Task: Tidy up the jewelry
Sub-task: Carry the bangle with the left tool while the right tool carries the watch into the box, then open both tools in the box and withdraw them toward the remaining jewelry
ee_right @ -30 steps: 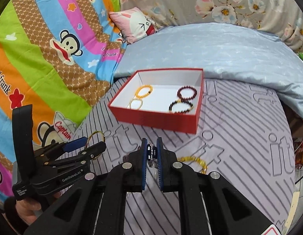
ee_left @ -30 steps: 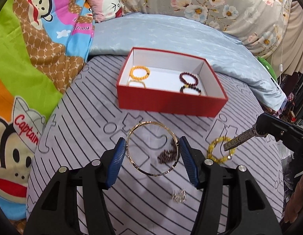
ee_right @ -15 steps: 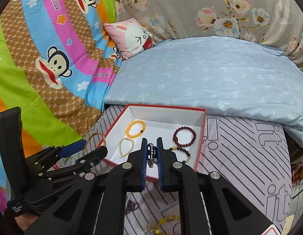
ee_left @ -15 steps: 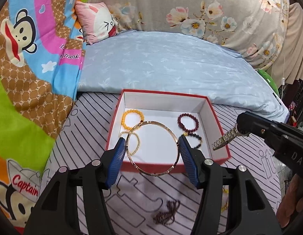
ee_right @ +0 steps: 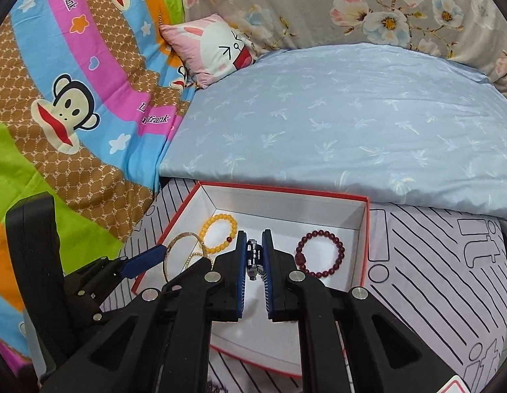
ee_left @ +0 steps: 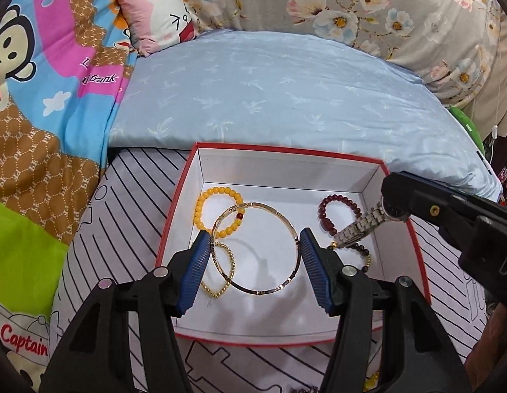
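Left gripper point(ee_left: 255, 250): clamped on gold bangle point(ee_left: 255, 248). Right gripper point(ee_right: 254, 255): clamped on metal watch point(ee_right: 254, 257). Both over red box point(ee_left: 287, 152). Risk: released pieces tangling yellow bead bracelet point(ee_left: 218, 211).

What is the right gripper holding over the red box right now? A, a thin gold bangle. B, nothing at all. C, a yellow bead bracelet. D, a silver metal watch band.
D: the right gripper is pinched on a silver watch band above the red box, while the thin gold bangle sits in the left gripper.
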`<state>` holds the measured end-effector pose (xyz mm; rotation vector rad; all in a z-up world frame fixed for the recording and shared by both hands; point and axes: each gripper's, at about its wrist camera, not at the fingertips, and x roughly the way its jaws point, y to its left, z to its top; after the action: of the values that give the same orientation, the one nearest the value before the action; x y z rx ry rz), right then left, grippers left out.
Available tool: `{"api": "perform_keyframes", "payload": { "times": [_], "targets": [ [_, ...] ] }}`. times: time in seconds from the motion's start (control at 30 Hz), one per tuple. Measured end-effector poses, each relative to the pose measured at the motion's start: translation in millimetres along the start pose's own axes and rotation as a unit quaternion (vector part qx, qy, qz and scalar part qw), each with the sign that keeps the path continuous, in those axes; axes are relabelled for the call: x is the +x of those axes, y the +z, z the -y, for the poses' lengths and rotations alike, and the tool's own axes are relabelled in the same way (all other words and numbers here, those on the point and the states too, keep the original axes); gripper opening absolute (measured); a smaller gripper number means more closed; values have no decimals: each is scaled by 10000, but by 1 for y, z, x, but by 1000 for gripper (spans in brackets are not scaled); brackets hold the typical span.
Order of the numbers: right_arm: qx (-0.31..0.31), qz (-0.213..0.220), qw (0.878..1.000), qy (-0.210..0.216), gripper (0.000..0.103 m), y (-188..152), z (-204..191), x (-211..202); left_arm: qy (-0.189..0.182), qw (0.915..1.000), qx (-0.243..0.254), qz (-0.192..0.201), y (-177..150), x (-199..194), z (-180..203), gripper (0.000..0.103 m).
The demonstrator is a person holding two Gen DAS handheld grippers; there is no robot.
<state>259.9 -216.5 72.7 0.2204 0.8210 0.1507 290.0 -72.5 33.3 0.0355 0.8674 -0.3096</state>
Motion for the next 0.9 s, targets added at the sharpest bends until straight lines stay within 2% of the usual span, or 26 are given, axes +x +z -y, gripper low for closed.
{"api": "perform_keyframes", "payload": {
  "times": [0.33,0.43,0.5,0.57,0.67,0.9],
  "targets": [
    [28,-219,9997,-139,11,-4,6,30,100,9998,-44,-177,0,25,-4,54],
    [17,-155,9997,-197,14,-6,7,27,209,9996,4,-189,-2,29,-2,54],
    [15,-164,9995,-260,14,-8,7,26,231,9996,8,-184,-2,28,0,61],
    [8,-168,9994,-287,16,-11,7,25,245,9996,-5,-148,-2,27,0,62],
    [46,-141,9994,-305,27,-17,9,20,255,9996,7,-130,-2,24,0,63],
    [77,-69,9993,-352,28,-31,10,1,203,9998,-38,-50,-2,10,0,63]
  ]
}}
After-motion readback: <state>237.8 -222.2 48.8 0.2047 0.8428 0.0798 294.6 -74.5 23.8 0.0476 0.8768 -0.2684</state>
